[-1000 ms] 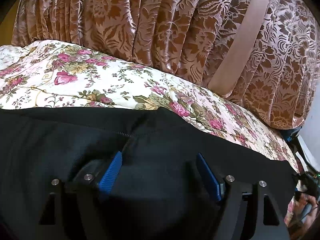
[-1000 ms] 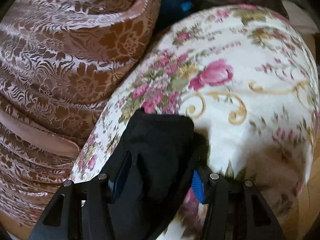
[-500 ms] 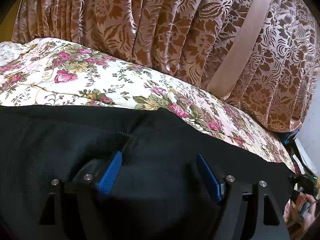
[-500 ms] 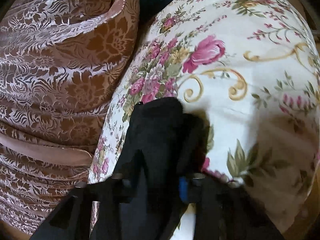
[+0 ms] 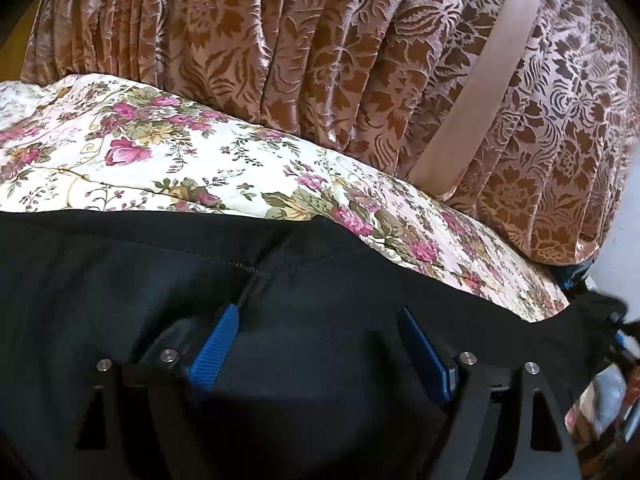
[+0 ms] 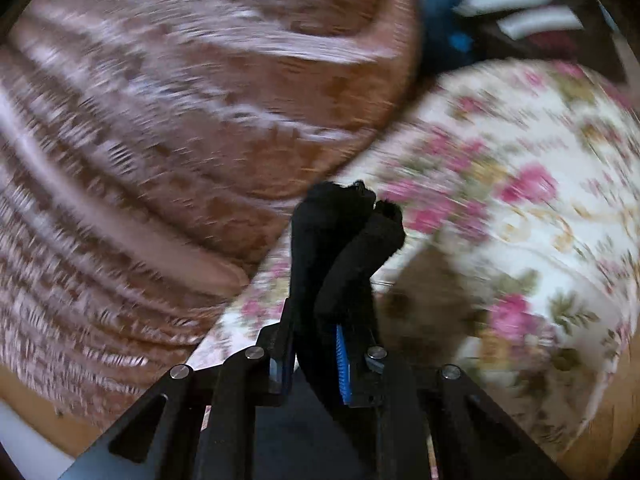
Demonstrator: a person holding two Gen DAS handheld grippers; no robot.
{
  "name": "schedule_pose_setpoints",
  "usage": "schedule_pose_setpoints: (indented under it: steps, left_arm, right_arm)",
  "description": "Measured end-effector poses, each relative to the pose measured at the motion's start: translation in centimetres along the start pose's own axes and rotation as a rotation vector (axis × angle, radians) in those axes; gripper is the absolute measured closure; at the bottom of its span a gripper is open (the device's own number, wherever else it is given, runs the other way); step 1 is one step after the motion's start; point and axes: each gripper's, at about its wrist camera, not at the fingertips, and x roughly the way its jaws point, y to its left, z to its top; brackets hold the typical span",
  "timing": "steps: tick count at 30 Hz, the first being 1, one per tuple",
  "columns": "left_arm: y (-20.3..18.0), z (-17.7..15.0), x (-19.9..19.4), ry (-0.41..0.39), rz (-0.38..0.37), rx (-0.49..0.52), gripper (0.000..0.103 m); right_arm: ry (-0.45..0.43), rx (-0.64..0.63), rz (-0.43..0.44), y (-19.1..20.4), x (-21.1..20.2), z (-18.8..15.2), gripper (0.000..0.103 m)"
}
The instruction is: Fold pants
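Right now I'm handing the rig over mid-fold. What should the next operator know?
Left gripper: jaws opening, wide apart over the black pants, pads not pressing; fabric lies between them.
Right gripper: jaws closing on a bunched end of the pants, raised above the floral bedspread; view is motion-blurred.
Pants: spread along the floral bedspread, in front of the brown patterned cushions.
Done: one end picked up.
Left: likely carry that end over to make the fold, then flatten it.
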Motion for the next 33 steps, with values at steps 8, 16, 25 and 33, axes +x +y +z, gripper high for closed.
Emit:
schedule_pose_setpoints:
  steps: [8, 16, 25, 33]
  left_arm:
    - [1.2, 0.7, -4.0, -0.12, 0.171, 0.007, 0.009]
    - [7.2, -0.1, -6.3, -0.157, 0.286, -0.15, 0.006]
    - [8.2, -1.3, -6.5, -0.18, 0.235, -0.21, 0.004]
    - [8.4, -1.7, -6.7, -0.203, 0.22, -0.205, 0.003]
  right_arm:
    - [-0.009, -0.262, 0.178, 11.5, -2.1, -3.3, 0.086]
    - [0.095, -0.473, 0.329, 19.1, -1.3, -10.3, 0.086]
    - [0.305, -0.675, 0.399, 23.5, 2.4, -20.5, 0.086]
    - [0.453, -0.799, 0.38, 23.2, 5.1, -27.1, 0.08]
